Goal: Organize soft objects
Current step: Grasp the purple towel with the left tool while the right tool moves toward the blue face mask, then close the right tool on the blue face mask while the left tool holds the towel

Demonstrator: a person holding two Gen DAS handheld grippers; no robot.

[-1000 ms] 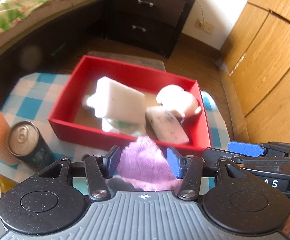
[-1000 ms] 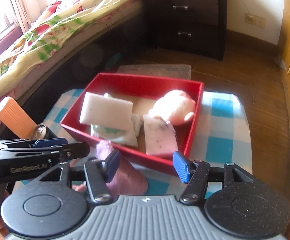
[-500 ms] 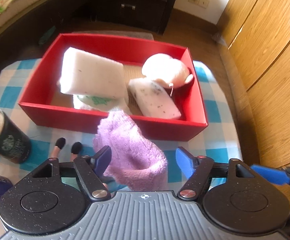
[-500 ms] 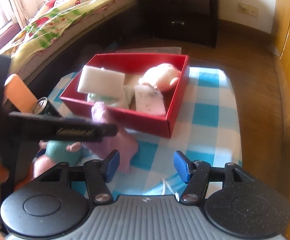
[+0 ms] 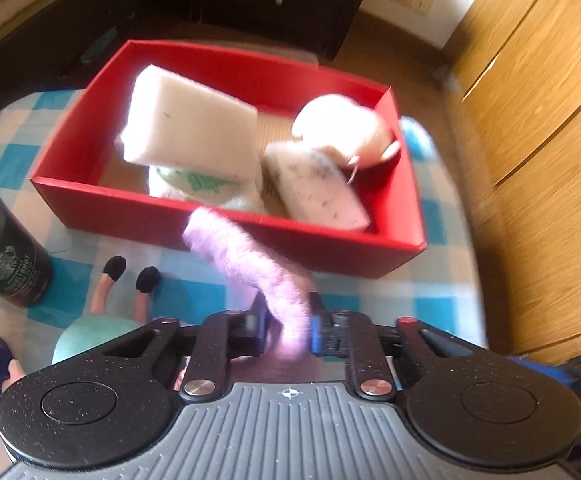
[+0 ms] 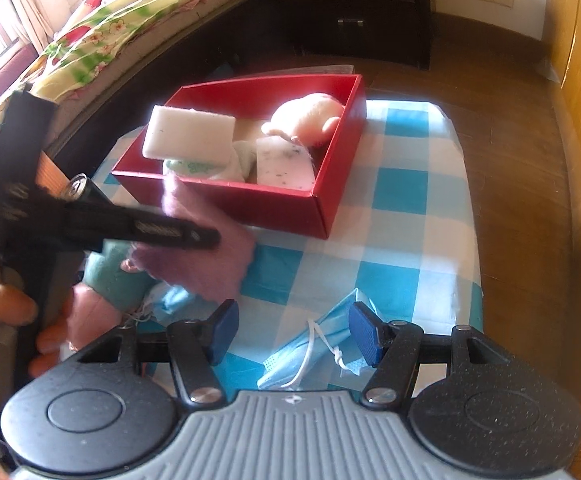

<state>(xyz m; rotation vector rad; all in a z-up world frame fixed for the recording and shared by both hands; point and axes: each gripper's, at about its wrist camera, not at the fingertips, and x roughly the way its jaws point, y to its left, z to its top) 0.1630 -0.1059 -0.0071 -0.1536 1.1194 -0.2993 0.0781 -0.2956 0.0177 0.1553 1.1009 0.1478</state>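
Note:
My left gripper [image 5: 288,322] is shut on a fuzzy purple cloth [image 5: 246,264], which sticks up and forward toward the front wall of the red box [image 5: 130,212]. Inside the box lie a white sponge [image 5: 188,128], a speckled sponge [image 5: 314,190], a pink plush toy [image 5: 342,132] and a white cloth with green print [image 5: 202,184]. In the right wrist view the purple cloth [image 6: 210,264] hangs from the left gripper's dark fingers [image 6: 162,232]. My right gripper [image 6: 290,332] stands open just above a crumpled blue face mask [image 6: 314,348], not touching it.
A dark drink can [image 5: 6,252] stands left of the box on the blue-checked tablecloth [image 6: 402,220]. A doll in a teal dress [image 5: 94,332] lies beside the left gripper. A person's hand [image 6: 6,312] holds that gripper. A wooden wardrobe [image 5: 530,120] is to the right.
The left jaws went from wide apart to closed on the purple cloth. The right gripper slid back and to the right, bringing the blue mask under its jaws.

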